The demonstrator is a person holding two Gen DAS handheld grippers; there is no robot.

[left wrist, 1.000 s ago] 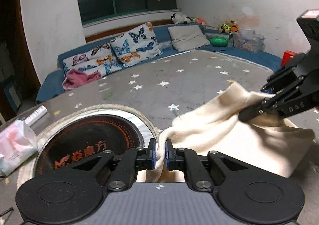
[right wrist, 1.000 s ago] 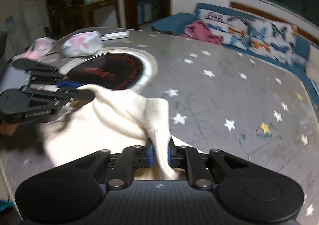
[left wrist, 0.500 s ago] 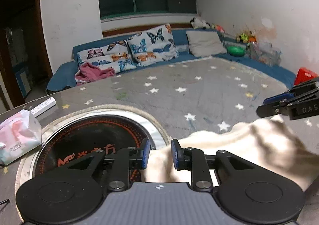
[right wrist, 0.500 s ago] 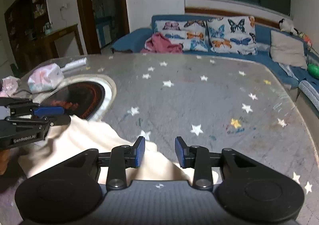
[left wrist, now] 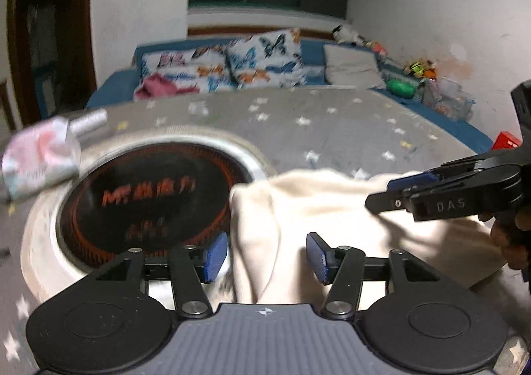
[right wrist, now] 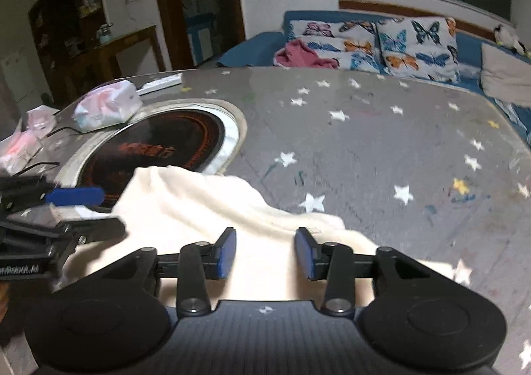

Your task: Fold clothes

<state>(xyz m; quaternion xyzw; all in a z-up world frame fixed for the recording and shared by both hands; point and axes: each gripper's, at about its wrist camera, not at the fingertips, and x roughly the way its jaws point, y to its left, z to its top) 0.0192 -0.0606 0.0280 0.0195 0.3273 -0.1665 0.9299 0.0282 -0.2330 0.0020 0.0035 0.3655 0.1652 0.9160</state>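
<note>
A cream garment (left wrist: pixel 318 205) lies bunched on the grey star-patterned table (left wrist: pixel 332 129), beside a round black cooktop (left wrist: pixel 149 202). My left gripper (left wrist: pixel 267 257) is open over the garment's near-left part, with a fold of cloth rising between its blue pads without being pinched. My right gripper (right wrist: pixel 265 254) is open too, hovering over the same garment (right wrist: pixel 205 205). Each wrist view shows the other gripper: the right one (left wrist: pixel 395 192) at the right edge, the left one (right wrist: pixel 86 209) at the left edge. A hand shows at the far right.
A tissue pack (left wrist: pixel 39 159) and a white remote (right wrist: pixel 161 83) lie by the cooktop (right wrist: pixel 156 149). More tissue packs (right wrist: pixel 23 139) and a cable sit at the table's left edge. A blue sofa (right wrist: pixel 365 43) with butterfly cushions lines the far side.
Both grippers were shut on the cream garment a second ago, holding it up. They let go and have opened wider; the garment now lies slumped on the table.
</note>
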